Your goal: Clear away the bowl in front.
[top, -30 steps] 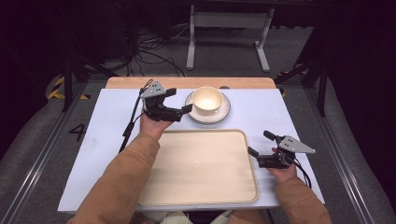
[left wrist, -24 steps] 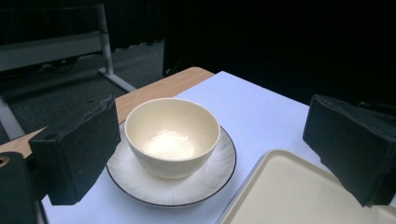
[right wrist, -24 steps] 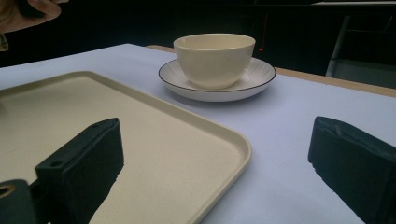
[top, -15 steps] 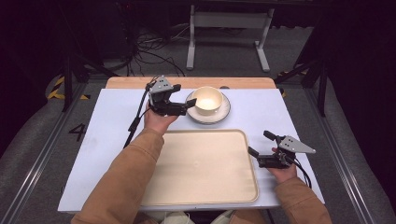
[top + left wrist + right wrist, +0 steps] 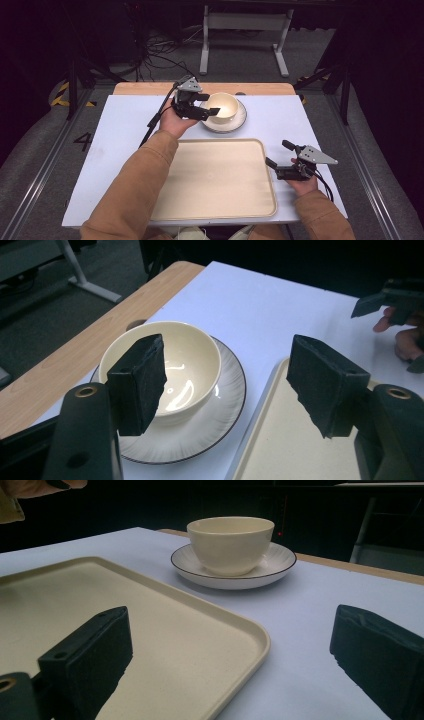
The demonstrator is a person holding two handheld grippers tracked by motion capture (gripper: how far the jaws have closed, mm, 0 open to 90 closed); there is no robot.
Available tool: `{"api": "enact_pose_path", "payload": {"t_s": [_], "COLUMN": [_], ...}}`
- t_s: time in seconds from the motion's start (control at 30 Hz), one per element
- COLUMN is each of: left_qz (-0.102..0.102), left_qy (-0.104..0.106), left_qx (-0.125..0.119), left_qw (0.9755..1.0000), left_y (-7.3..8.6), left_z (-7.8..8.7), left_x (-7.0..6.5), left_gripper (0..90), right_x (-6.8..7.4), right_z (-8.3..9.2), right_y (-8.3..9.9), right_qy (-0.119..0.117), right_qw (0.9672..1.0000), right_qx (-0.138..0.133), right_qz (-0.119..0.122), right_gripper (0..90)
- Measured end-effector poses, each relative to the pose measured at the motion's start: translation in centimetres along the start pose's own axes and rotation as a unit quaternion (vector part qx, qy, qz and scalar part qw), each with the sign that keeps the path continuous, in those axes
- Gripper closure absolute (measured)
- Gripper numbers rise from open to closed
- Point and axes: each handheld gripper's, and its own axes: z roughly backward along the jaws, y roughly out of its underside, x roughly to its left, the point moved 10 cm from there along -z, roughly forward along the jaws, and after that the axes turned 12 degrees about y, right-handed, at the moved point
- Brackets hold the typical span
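Your left forearm [image 5: 135,185] hides part of the tray [image 5: 220,200] at the table's [image 5: 115,130] near edge. The tray lies bare. At the far edge a cream bowl [image 5: 222,106] sits on a saucer [image 5: 235,122], empty. Your left gripper [image 5: 209,105], jaws wide, holds nothing beside the bowl. Your right gripper [image 5: 277,155] gapes empty by the tray's right rim.

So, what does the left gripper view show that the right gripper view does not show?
Left gripper view alone: it looks down into the cream ceramic bowl, showing its glossy inside, and the other hand with its tongs at the far right. Right gripper view alone: the bowl's outer wall from the side, and the rounded corner of the flat beige plastic tray. Both share: the bowl standing on the white dark-rimmed saucer, the tray's edge, the pale blue table, and open black tongs.
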Motion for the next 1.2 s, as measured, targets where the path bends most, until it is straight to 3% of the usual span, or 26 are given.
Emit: {"api": "enact_pose_path", "payload": {"t_s": [0.3,0.4,0.67,0.8,0.93,1.07,1.2], "left_qz": [-0.020,-0.015,-0.023,-0.021,-0.015,-0.024,-0.014], "left_qy": [0.000,0.002,0.007,0.000,-0.006,-0.006,-0.009], "left_qx": [0.042,0.039,0.062,0.079,0.081,0.096,0.109], "left_qw": [0.9989,0.9991,0.9978,0.9967,0.9965,0.9950,0.9939], "left_y": [-0.1,-0.4,-0.6,-0.5,-0.6,-0.1,0.7], "left_z": [-1.3,-1.8,-3.5,-4.0,-4.2,-4.8,-5.5], "left_x": [1.0,1.4,1.9,2.5,2.9,3.1,3.5], "left_gripper": [36.6,36.1,36.0,35.7,34.6,37.6,37.1], "right_x": [0.0,0.0,-0.1,-0.1,-0.1,-0.1,-0.1], "right_z": [0.0,0.0,0.0,0.0,0.1,0.1,0.1], "right_y": [0.0,0.0,0.0,0.0,0.0,0.0,0.0], "right_qy": [0.001,0.002,0.002,0.001,0.001,0.000,0.000], "right_qw": [1.0000,1.0000,1.0000,1.0000,1.0000,1.0000,1.0000], "right_qx": [0.000,0.000,-0.001,-0.003,-0.003,-0.003,-0.004], "right_qz": [0.000,0.000,-0.003,-0.003,-0.003,-0.003,-0.003], "right_gripper": [3.8,3.9,4.1,4.1,4.2,4.2,4.2]}}
